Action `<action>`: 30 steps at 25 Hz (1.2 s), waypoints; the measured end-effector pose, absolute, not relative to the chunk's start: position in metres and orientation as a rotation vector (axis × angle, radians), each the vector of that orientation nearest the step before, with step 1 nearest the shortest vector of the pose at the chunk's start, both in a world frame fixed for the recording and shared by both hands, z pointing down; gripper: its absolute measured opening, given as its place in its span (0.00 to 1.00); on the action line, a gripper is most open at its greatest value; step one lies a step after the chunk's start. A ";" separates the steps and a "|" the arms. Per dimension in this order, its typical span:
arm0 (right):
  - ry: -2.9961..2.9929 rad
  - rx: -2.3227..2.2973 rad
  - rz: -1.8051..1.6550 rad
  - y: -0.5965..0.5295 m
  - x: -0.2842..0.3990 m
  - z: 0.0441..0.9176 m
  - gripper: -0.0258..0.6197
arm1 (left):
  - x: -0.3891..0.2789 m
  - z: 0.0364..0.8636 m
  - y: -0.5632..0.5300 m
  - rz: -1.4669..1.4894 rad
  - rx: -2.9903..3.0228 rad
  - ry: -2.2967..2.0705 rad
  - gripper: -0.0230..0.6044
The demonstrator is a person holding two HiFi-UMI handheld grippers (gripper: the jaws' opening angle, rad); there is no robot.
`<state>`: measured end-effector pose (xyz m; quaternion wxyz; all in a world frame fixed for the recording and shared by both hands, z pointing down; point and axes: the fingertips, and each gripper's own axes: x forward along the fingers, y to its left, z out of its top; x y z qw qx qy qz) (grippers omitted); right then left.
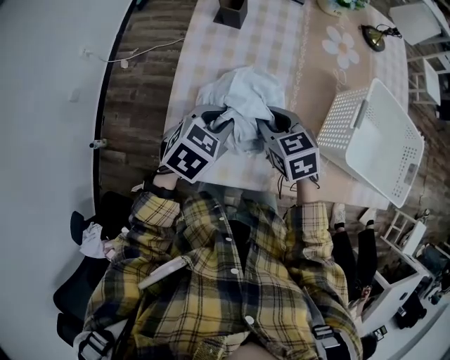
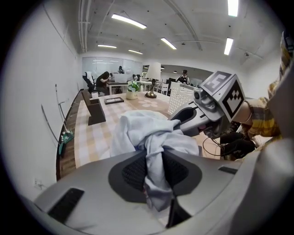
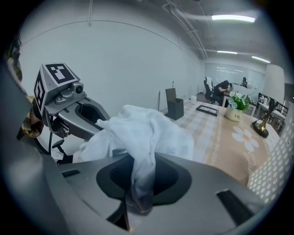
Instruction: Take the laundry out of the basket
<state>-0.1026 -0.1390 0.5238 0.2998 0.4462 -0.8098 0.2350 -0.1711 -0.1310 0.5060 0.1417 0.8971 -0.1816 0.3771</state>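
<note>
A pale blue-white garment [image 1: 242,98] lies bunched on the checked tablecloth [image 1: 274,42], close to the table's near edge. My left gripper [image 1: 219,125] is shut on a fold at its left side, and my right gripper [image 1: 268,128] is shut on a fold at its right side. In the left gripper view the cloth [image 2: 147,133] runs down between the jaws of the left gripper [image 2: 157,183]. The right gripper view shows the cloth [image 3: 142,131] pinched the same way in the right gripper [image 3: 139,188]. A white perforated laundry basket [image 1: 373,140] lies tipped on the table to the right.
A dark box [image 1: 232,13], a potted plant [image 1: 343,4] and a small brass ornament [image 1: 373,36] stand at the table's far end. A white cable [image 1: 133,55] lies on the wooden floor at the left. Dark office chairs [image 1: 91,281] are beside me.
</note>
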 end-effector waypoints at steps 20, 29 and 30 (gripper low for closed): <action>-2.294 1.218 0.527 -0.126 -0.084 0.418 0.36 | -0.193 0.425 -0.124 1.057 2.646 -0.585 0.37; -2.485 1.344 0.438 -0.099 -0.045 0.328 0.30 | -0.120 0.332 -0.109 0.747 2.850 -0.563 0.37; -2.493 1.360 0.434 -0.095 -0.037 0.322 0.29 | -0.109 0.324 -0.107 0.712 2.867 -0.565 0.33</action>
